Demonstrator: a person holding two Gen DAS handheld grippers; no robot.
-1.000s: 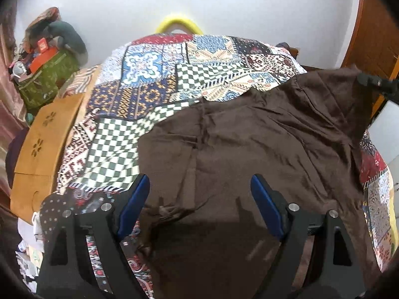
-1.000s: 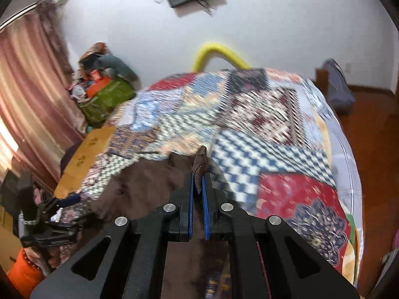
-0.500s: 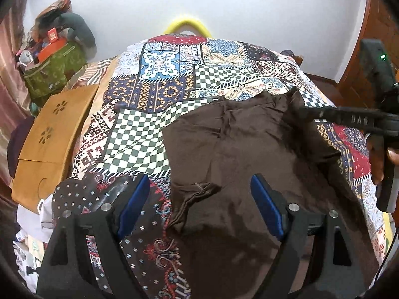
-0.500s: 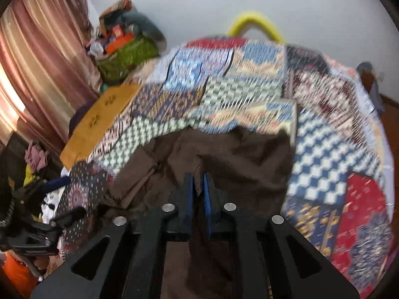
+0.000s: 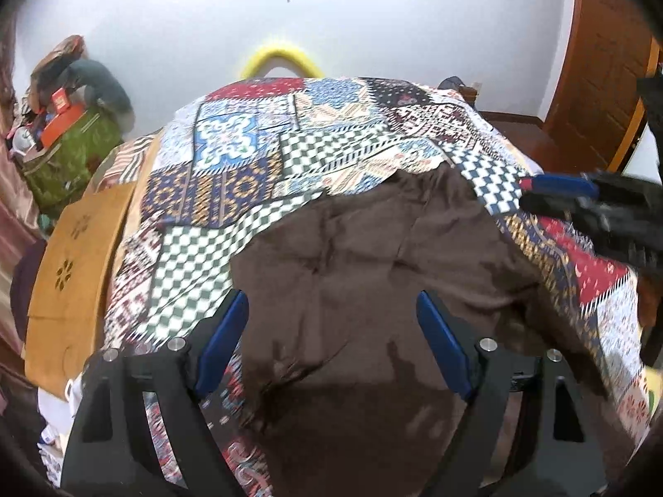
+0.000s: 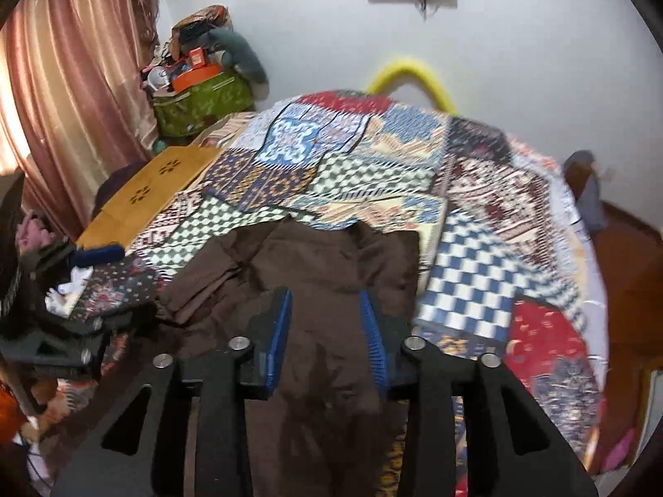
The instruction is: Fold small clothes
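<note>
Garment: a brown garment [image 5: 373, 290] lies spread on the patchwork bedspread [image 5: 257, 174], near side of the bed, creased and with its left edge bunched into a small fold.
Left gripper: the left gripper [image 5: 331, 348] hovers over the near part of the cloth, jaws wide, nothing between the blue pads [image 5: 221, 341] but air above the fabric.
Right gripper: and the right gripper [image 6: 327, 339] is letting go! Its jaws are opening, at a narrow gap now, and the brown cloth lies below them, not pinched.
From the other side: in the left wrist view the right gripper [image 5: 580, 194] sits at the far right edge of the garment, just off the cloth over the bedspread.
Step in hand: looks like the release after laying the garment out, flattening before any fold is made.
Next move, my call: pick a fresh edge or corner, likely one on each side, close on a single layer and carry it over.
Watch for: the rumpled left edge, which could drag into a crooked fold.
Surroundings: wooden board [image 5: 74, 256] left of the bed, green bag [image 6: 199, 101] far left.
</note>
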